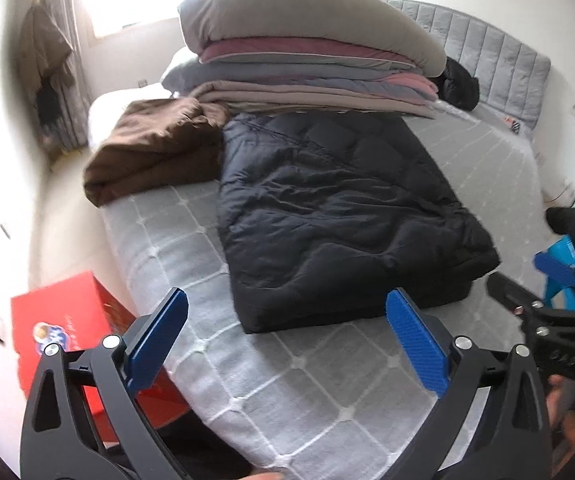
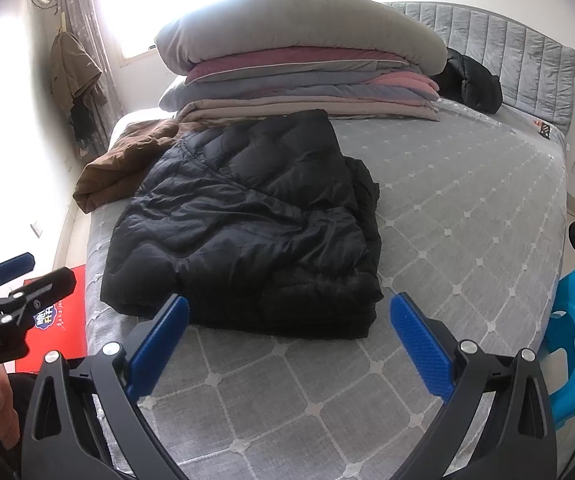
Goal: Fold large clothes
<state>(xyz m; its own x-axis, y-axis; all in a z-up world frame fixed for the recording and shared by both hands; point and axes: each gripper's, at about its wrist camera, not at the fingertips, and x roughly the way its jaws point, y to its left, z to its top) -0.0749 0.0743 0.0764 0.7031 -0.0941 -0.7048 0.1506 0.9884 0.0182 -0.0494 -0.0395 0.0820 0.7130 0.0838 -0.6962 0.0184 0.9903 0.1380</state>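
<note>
Black quilted puffer jacket [image 2: 247, 232], folded at frame centre, may spring open; left tool [image 1: 287, 344] and right tool [image 2: 289, 344] gape apart, empty.

Folded jacket [image 2: 247, 232] on bed [image 2: 467, 208], before bedding stack [image 2: 303, 80]

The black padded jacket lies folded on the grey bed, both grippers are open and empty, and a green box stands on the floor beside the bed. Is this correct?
Not quite: the box is red, not green, as the left wrist view shows. The rest holds: the black padded jacket lies folded on the grey bed, and the left gripper and the right gripper are open and empty.
</note>
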